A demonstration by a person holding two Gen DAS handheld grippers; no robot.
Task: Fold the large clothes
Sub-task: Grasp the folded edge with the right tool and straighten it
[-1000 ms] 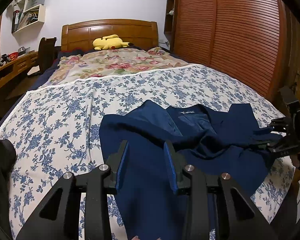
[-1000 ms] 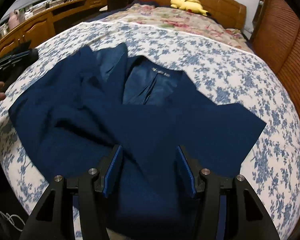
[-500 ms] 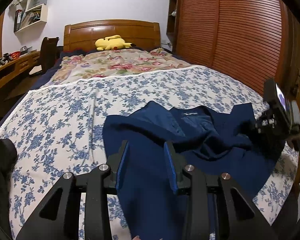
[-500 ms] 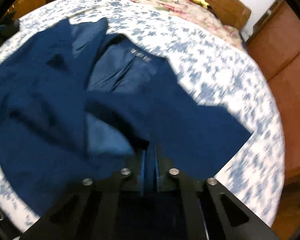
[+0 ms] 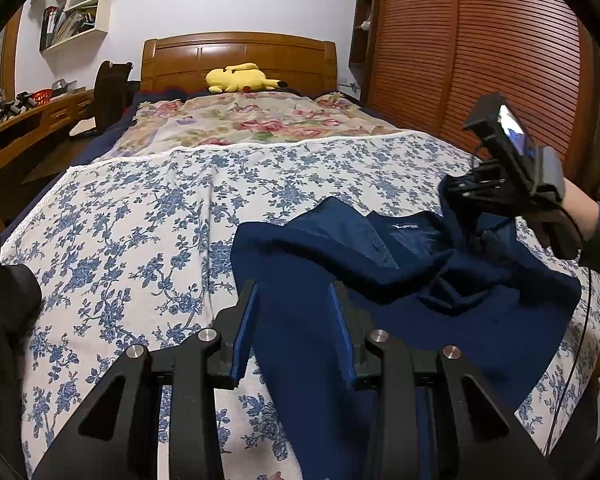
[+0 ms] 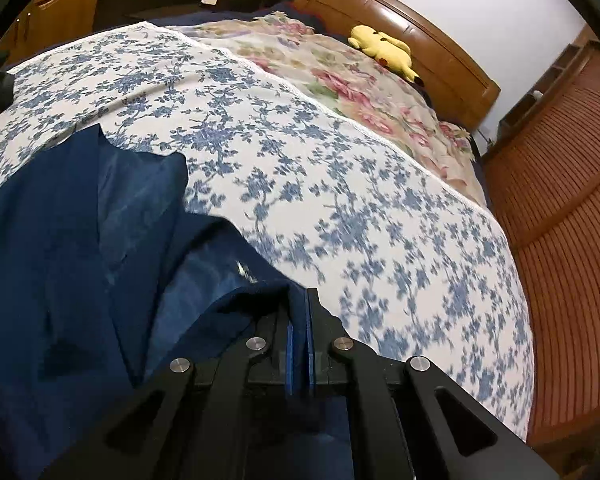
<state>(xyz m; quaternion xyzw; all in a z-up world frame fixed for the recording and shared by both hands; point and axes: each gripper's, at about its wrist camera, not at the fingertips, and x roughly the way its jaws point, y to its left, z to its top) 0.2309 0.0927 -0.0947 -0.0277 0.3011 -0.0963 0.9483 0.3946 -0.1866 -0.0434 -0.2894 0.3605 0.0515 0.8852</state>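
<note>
We are in a bedroom of a home. A bed fills most of what we see, spread with a blue-flowered sheet and, toward the head, a rose-patterned cover. A polished wooden headboard stands against a pale wall, and a yellow plush toy lies at that edge of the bed. Along one side we see slatted wooden wardrobe doors, along the other a wooden desk with a chair, and wall shelves holding books.
</note>
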